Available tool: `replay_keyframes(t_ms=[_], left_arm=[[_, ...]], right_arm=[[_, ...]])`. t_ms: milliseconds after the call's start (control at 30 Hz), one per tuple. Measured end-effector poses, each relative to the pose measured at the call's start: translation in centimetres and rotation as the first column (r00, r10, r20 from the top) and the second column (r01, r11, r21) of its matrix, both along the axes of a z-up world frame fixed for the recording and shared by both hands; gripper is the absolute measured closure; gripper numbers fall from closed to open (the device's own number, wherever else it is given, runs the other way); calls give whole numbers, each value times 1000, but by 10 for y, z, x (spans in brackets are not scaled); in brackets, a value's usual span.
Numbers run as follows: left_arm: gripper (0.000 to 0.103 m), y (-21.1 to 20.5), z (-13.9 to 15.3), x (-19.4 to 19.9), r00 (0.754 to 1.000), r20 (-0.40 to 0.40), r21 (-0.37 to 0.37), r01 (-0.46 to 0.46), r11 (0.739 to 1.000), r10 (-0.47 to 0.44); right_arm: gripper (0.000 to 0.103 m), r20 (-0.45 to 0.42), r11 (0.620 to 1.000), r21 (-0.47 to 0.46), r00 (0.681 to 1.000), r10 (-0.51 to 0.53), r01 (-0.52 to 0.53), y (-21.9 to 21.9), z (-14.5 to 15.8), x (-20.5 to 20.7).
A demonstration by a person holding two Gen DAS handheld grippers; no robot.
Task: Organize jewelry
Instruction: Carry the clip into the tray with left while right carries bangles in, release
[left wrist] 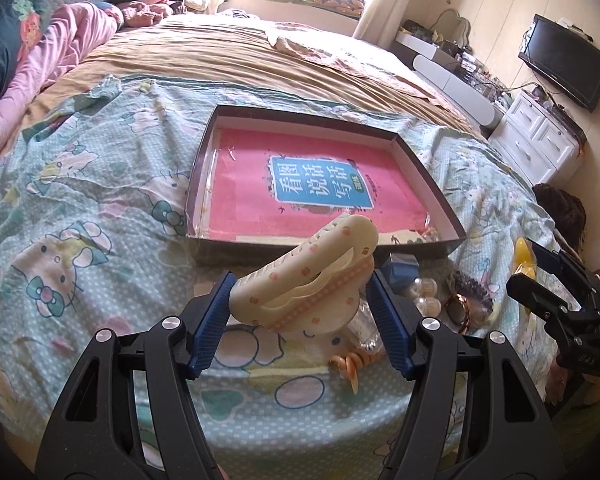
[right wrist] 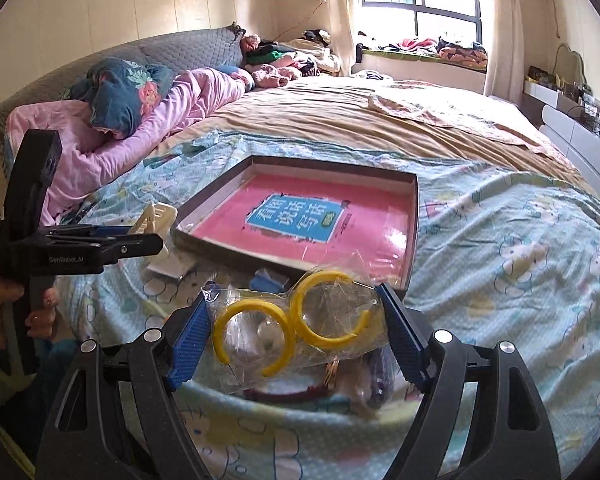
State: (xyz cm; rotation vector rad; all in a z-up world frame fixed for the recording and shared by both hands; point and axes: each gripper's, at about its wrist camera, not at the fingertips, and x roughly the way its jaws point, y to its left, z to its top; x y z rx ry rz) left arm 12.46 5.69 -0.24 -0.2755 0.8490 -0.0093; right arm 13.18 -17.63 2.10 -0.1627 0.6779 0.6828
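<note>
Left claw (left wrist: 302,312): closed on a cream hair claw clip (left wrist: 312,280) printed with small peach motifs; both blue pads (left wrist: 212,320) press its sides, and the clip is held tilted, clear of the bed (left wrist: 80,184). In the right wrist view the same clip (right wrist: 156,216) shows beyond that claw (right wrist: 140,232), with a hand (right wrist: 4,308) on the grip below.

Right claw (right wrist: 296,336): closed on a clear plastic packet (right wrist: 300,320) containing two yellow open hoops (right wrist: 284,332); the packet's edges touch both pads, and it hangs above the bed. From the left wrist view only a yellow part of it (left wrist: 524,260) shows at the right claw (left wrist: 540,276).

Shallow dark-walled box (left wrist: 432,168): lies on the cartoon-cat bedspread, just beyond both claws. A pink booklet with a blue title panel (left wrist: 320,188) lies flat inside it.

Loose items on the bedspread just before the box: an orange spiral hair tie (left wrist: 352,364), small clear bead-like pieces (left wrist: 424,292), a dark ring-shaped item (left wrist: 460,308) and a blue object (left wrist: 404,268).
</note>
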Motion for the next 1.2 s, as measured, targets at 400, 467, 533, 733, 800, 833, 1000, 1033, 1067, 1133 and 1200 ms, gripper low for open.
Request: replay_keyframes(t_ms=[400,467,533,733,800,833,1000,1033,1067,1133,1200], left_arm=[[44,9,13,44,999,15,-23,-39,999,39],[44,9,13,52,999,18,-19,-43,999,43],[44,10,13,60,998,19,-14,-53,999,53],[44,13,3,82,998,3,-12,-66,998,66],[44,14,-2,85,998,-1,-21,-63,998,63],[44,14,-4,86,998,-5,-23,-61,998,61],[44,15,-20,92,998,-36,-21,-53,998,52],[44,14,-23,92,998,-40,-13,-50,999,49],[44,14,-25,93,998,-46,-2,-48,999,47],[44,16,-29,96,997,-54,3,-46,999,46],[44,18,-33,98,997,-65,1,-47,999,47]], right_arm=[[26,-15,1000,15,1000,-21,21,15,5,44],[25,-18,1000,11,1000,-25,26,17,5,52],[25,-18,999,-1,999,-33,33,20,5,61],[25,-34,999,-32,999,-43,42,34,-5,84],[25,-46,998,-44,998,-45,43,39,-11,91],[25,-55,998,-53,997,-48,45,41,-14,95],[25,-105,995,-79,993,-61,53,48,-31,108],[25,-114,995,-83,991,-65,55,49,-34,109],[25,-120,995,-87,990,-68,58,51,-36,111],[25,-132,994,-94,989,-71,59,53,-40,113],[25,-142,993,-103,987,-74,60,56,-43,114]])
